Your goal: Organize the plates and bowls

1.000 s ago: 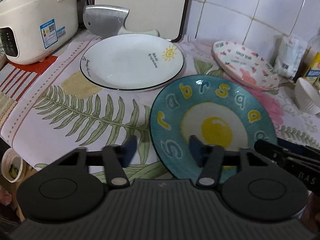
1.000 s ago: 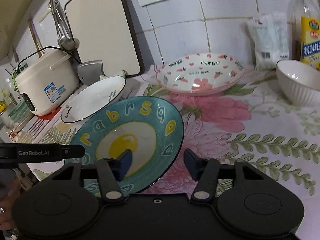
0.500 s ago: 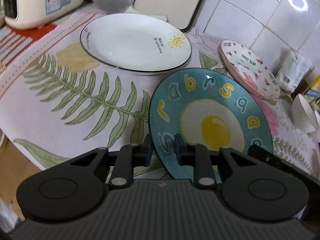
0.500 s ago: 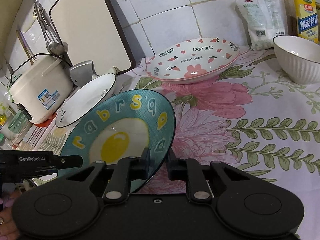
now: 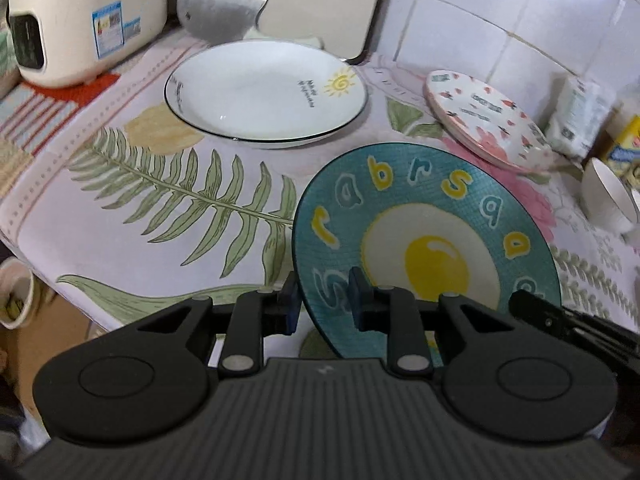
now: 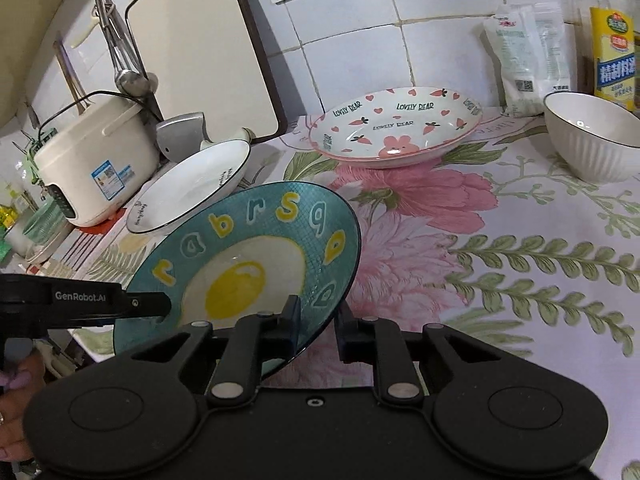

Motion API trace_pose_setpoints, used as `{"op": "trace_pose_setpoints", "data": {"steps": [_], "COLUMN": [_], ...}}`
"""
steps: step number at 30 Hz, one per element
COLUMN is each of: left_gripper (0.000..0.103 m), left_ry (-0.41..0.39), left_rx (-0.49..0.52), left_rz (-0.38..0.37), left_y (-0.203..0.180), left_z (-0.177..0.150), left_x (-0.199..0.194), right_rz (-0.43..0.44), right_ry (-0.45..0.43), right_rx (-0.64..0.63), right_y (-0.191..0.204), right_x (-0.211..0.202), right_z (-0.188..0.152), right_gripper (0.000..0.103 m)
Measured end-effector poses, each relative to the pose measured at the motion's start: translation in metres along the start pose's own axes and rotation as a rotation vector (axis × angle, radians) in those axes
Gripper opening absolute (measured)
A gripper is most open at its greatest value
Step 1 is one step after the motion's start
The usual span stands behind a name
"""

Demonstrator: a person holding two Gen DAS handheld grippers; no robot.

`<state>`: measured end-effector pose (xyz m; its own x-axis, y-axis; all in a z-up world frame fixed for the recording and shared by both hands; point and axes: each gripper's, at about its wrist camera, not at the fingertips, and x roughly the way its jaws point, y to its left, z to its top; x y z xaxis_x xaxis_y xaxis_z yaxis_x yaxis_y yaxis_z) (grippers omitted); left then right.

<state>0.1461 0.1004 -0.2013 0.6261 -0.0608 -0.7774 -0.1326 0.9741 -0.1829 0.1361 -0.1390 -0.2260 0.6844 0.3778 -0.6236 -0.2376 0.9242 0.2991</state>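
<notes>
A teal plate with yellow letters and a fried-egg picture (image 5: 424, 240) is held above the counter; it also shows in the right wrist view (image 6: 248, 264). My left gripper (image 5: 323, 300) is shut on its near left rim. My right gripper (image 6: 318, 326) is shut on its near right rim. A white plate with a sun drawing (image 5: 266, 92) lies at the back left, seen too in the right wrist view (image 6: 192, 188). A pink rabbit plate (image 6: 396, 130) lies at the back. A white ribbed bowl (image 6: 592, 140) stands at the right.
A white rice cooker (image 6: 92, 160) stands at the far left with a cleaver (image 5: 220, 12) and a cutting board (image 6: 200, 52) against the tiled wall. A white bag (image 6: 528, 60) and a yellow-labelled bottle (image 6: 614, 48) stand behind the bowl. The counter's front edge (image 5: 80, 304) is near.
Both grippers went from open around the teal plate's rim to shut on it. The plate has been raised and tilted off the cloth.
</notes>
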Motion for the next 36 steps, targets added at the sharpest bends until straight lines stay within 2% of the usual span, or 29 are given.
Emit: {"op": "trace_pose_setpoints", "data": {"steps": [6,19,27,36], "left_gripper": [0.022,0.022,0.023,0.022], "left_ry": [-0.012,-0.013,0.004,0.037], "left_rx": [0.096,0.215,0.251,0.273], "left_rz": [-0.02,-0.08,-0.097,-0.108], "left_y": [-0.024,-0.087,-0.122,-0.143], "left_z": [-0.004,-0.003,-0.002,-0.002], "left_x": [-0.024,-0.049,-0.039,-0.018], "right_rz": [-0.01,-0.055,-0.077,-0.103], "right_ry": [0.003,-0.066,-0.075,-0.057], "right_rx": [0.045,0.09,0.098,0.093], "right_y": [-0.008,-0.047,-0.076,-0.102], "right_x": [-0.031,-0.085,-0.095,-0.086], "right_z": [-0.005,-0.008,-0.006,-0.005], "right_gripper": [0.023,0.024,0.025,0.025]}}
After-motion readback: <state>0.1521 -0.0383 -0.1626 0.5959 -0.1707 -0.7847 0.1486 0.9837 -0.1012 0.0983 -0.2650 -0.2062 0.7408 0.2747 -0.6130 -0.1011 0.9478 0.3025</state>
